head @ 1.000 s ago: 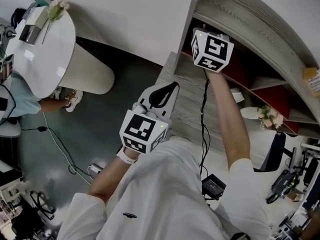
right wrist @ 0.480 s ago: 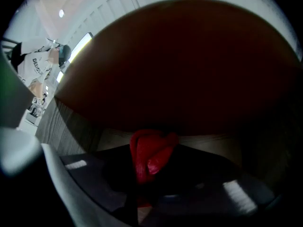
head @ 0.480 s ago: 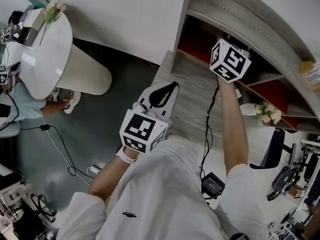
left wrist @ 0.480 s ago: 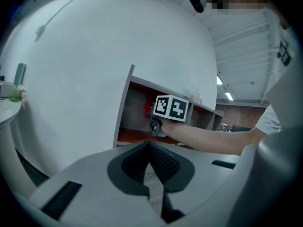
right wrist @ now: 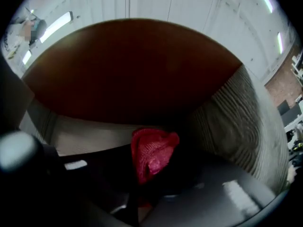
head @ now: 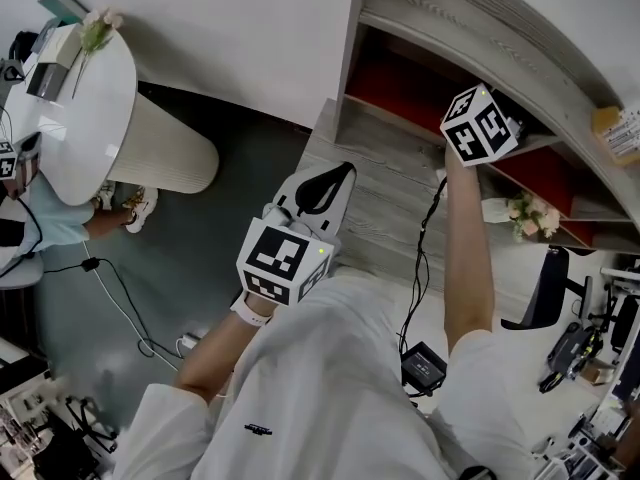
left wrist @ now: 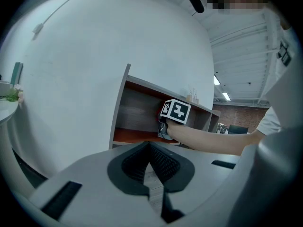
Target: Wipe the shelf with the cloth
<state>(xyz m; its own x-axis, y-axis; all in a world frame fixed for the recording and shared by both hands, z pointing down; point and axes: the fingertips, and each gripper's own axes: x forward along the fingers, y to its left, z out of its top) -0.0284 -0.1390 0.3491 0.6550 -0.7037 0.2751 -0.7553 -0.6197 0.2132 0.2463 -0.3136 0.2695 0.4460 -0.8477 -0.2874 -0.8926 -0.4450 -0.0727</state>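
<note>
The grey wood-grain shelf unit [head: 470, 28] is entered at a compartment backed by a red panel [right wrist: 132, 70], whose pale floor [right wrist: 90, 134] is judged to be the surface being wiped. The right gripper [right wrist: 151, 174] is reached deep inside, near a side wall, while the left gripper [left wrist: 150, 167] is held back outside, jaws together on nothing, presumably to leave the opening free. The red cloth [right wrist: 152, 152] is pinched in the right jaws, bunched forward over the floor for dragging; contact cannot be confirmed

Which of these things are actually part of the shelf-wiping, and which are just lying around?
In use: red cloth, right hand-held gripper shut on it, shelf.
Just about: left hand-held gripper (shut, empty), white round table, flowers, floor cables.
</note>
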